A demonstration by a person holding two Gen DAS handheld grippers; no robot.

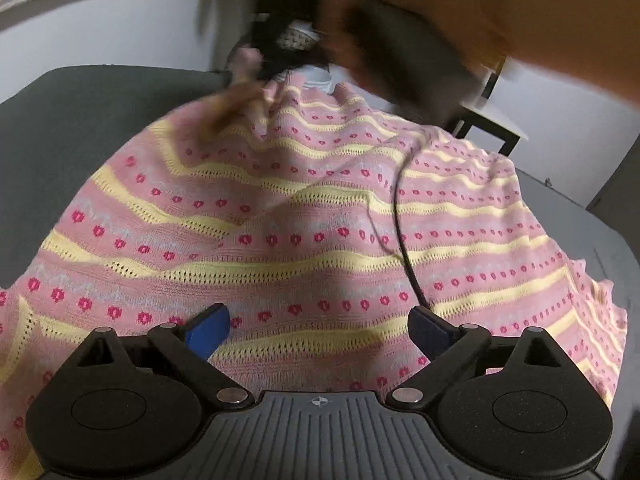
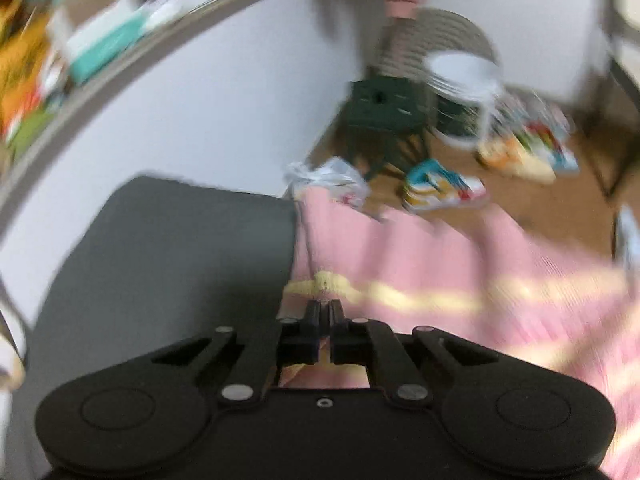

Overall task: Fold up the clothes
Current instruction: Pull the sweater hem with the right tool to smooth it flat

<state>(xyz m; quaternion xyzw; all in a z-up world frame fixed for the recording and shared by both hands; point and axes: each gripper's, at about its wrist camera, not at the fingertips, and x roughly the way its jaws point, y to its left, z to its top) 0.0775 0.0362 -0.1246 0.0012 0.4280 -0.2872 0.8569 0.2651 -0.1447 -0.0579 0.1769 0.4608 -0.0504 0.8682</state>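
Pink knit sweater (image 1: pixel 304 216) w/ yellow stripes lies spread on grey table (image 1: pixel 80 120). Left gripper (image 1: pixel 318 330) hovers over it, blue pads wide apart, holding nothing. Right gripper (image 2: pixel 325 307) is pinched closed on sweater's edge near a yellow band; view blurred.

Across the middle of my left view a knitted pink garment (image 1: pixel 304 216) is showing a rough, matt weave with openwork yellow bands, lying on a smooth matt grey surface (image 1: pixel 80 120). At the bottom of the frame my left gripper (image 1: pixel 319 330) is showing matt black plastic, ribbed at its centre, with dull metal pins and smooth blue pads (image 1: pixel 208 330). In my right view the right gripper (image 2: pixel 325 312) is looking like the same matt black plastic, and the floor (image 2: pixel 520 196) at the right is looking like wood.
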